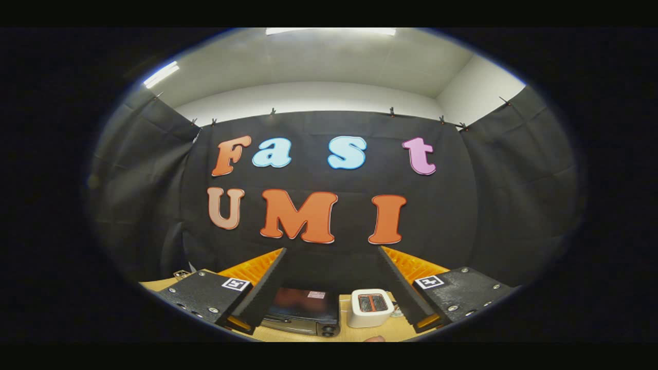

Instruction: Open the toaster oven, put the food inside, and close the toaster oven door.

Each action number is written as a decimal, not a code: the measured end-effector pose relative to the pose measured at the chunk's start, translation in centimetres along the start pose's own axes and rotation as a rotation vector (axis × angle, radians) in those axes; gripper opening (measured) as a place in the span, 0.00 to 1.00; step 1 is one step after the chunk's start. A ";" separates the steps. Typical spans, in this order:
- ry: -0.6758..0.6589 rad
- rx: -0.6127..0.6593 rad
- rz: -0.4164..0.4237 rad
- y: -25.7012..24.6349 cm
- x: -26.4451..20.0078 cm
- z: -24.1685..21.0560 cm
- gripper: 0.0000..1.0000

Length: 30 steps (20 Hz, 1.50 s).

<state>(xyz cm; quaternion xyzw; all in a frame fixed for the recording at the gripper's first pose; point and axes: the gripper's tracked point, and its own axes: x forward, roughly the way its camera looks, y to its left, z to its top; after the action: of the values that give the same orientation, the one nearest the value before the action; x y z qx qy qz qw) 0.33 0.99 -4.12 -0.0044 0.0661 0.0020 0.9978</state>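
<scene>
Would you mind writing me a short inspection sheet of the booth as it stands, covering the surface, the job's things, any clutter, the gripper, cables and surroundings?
Surface: wooden table, seen between and below the fingers.
Job's things: dark toaster oven on the table just ahead of the fingers, door looks shut, top reflective; a small pale piece, possibly the food, lies nearest the gripper, too cut off to identify.
Clutter: white two-slot toaster beside the oven.
Gripper: gripper open, fingers spread wide, holding nothing, raised above the table and apart from the oven.
Cables: nothing seen.
Surroundings: black cloth wall clipped up on three sides, white ceiling with strip lights above.
</scene>
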 end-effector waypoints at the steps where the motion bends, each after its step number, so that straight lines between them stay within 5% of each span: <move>1: 0.026 -0.004 0.005 0.3 0.2 -1.0 1.00; 16: 0.490 0.130 0.188 12.5 2.5 -19.9 1.00; 30: 0.631 0.123 0.055 16.1 4.7 -29.3 0.96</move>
<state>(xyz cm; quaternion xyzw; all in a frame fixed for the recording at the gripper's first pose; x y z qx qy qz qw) 1.09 16.83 -33.96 0.0574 0.3722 0.0236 0.9261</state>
